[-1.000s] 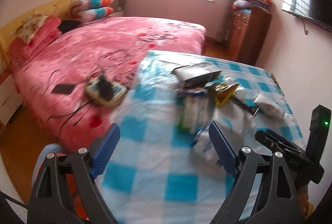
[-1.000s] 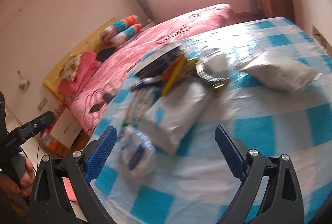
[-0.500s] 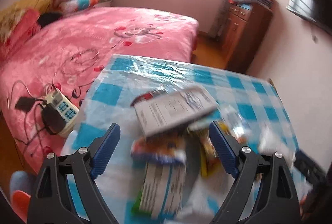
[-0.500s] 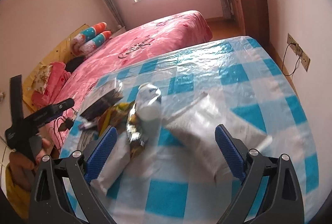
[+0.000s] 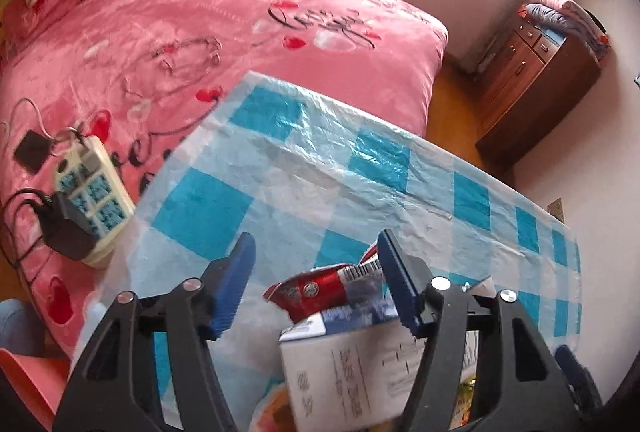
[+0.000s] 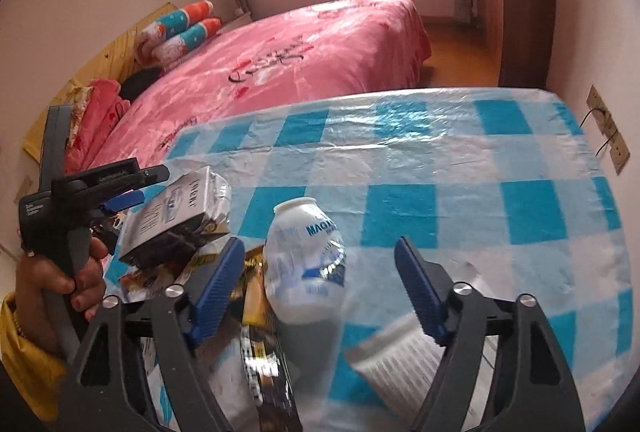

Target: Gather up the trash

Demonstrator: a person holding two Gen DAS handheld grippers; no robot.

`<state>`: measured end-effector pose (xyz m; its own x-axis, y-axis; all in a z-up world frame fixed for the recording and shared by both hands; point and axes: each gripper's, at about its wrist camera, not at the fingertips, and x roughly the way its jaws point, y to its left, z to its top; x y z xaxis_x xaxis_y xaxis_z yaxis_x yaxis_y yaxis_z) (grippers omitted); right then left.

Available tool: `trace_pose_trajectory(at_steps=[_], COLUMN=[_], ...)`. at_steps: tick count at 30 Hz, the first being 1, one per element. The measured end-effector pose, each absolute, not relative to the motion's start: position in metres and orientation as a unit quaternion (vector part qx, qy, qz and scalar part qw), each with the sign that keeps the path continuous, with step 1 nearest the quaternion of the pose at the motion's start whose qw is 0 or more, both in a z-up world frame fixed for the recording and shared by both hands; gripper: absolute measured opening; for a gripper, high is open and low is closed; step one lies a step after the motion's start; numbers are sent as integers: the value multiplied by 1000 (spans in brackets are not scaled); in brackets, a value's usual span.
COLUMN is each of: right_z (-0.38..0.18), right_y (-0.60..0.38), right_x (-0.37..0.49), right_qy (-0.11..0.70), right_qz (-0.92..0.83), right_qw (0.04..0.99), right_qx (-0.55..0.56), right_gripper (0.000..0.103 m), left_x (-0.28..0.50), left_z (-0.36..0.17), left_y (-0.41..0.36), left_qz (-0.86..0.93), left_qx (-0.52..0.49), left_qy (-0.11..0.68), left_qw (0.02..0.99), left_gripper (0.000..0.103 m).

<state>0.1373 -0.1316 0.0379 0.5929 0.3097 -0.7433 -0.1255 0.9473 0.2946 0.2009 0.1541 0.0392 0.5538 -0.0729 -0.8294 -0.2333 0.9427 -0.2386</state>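
both grippers closing on trash: left gripper [image 5: 316,280] around white box [image 5: 352,372], right gripper [image 6: 320,290] around plastic bottle [image 6: 306,264], pads not yet touching; next squeeze & lift.

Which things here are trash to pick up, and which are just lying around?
Trash for the job:
- white plastic bottle
- white carton
- red wrapper
- silver pouch
- yellow wrapper

Just lying around:
- power strip with a black charger, on the pink bed
- rolled pillows
- folded blankets on the wooden cabinet
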Motion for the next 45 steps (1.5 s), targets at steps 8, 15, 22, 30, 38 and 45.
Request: trace_pose_trajectory(at_steps=[8,15,22,30,38,45], right_z=[6,6,7,8,29,45], right_y=[-116,-107,-108,-118,-156,-226], right_x=[163,149,116,55,11,-6], right_qy=[477,458,455,444,396,369], right_qz=[119,141,156,157,160,64], right_qw=[867,875,874,879,895,909], right_qx=[83,66,74,76,127,180], right_gripper=[52,39,36,36,65,84], left_x=[219,206,163,104,65,32], left_z=[26,16,14,16,31,59], left_y=[142,128,104,89,79,96], left_qz=[16,-27,-57,-72,-99,-95], left_qx=[-137,-141,-117,-102,-72,-75], left_qy=[492,510,508,498,469,435], left_qw=[860,848,851,858,875,892], left_gripper=[60,58,57,57,56,64])
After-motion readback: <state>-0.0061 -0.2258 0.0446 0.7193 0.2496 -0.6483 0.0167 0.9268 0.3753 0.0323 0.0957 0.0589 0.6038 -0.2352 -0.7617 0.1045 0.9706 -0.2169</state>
